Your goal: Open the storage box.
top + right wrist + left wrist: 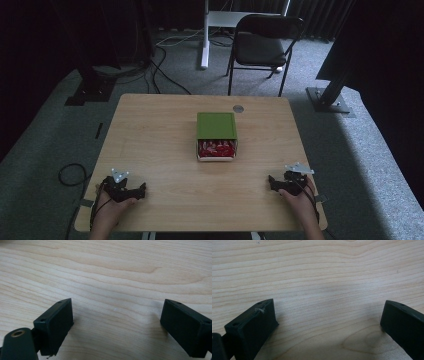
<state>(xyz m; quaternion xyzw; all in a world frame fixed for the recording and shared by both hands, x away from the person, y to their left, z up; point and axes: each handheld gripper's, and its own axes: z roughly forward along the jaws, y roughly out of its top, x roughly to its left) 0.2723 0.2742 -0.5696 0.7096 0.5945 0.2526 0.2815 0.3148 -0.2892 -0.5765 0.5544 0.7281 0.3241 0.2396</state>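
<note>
Two grippers, our left gripper [142, 189] and right gripper [270, 180], rest with jaws spread and empty, while the partly slid-open green cardboard box of red packets [216, 136] sits untouched, well ahead of both jaws on the pale wooden table [150, 135].

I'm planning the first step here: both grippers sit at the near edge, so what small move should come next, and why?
Probably bring the left gripper and right gripper forward toward the box. Both are open and empty on the table, well short of it, and its green lid only partly covers the red packets.
</note>
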